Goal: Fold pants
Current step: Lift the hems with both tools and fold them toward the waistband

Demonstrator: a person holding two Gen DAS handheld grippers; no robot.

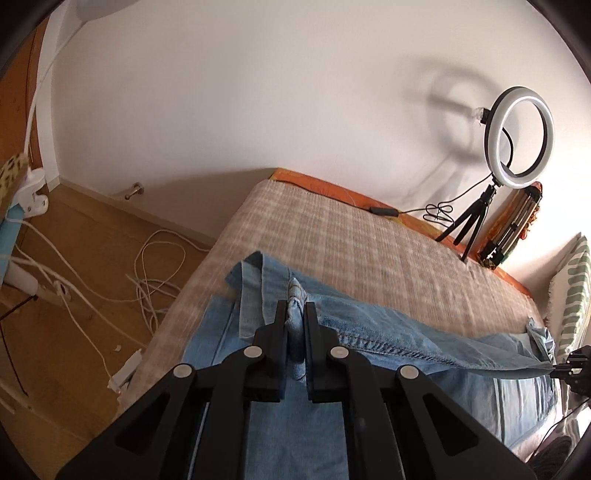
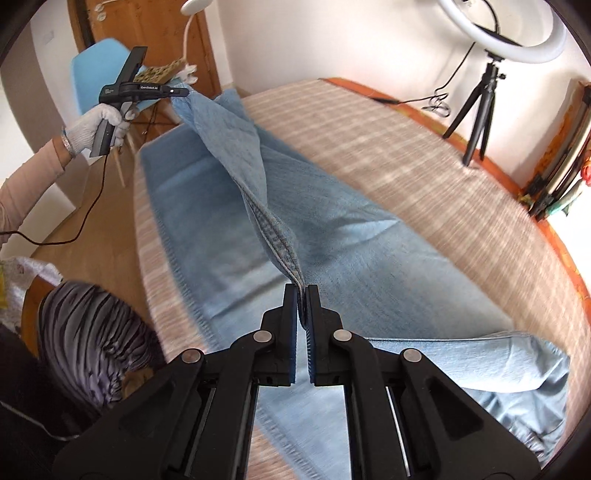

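We've got both grippers clamped on the jeans (image 2: 229, 206): left gripper (image 1: 295, 306) pinches the bunched hem, right gripper (image 2: 302, 295) pinches the seam, mid-frame, denim ridge lifted over the checked bedspread (image 2: 406, 155).

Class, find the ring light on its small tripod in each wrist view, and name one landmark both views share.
Left wrist view: ring light stands upper right, on the bed's far edge by the wall.
Right wrist view: ring light sits at the top right, partly cropped.
Shared landmark: the jeans.
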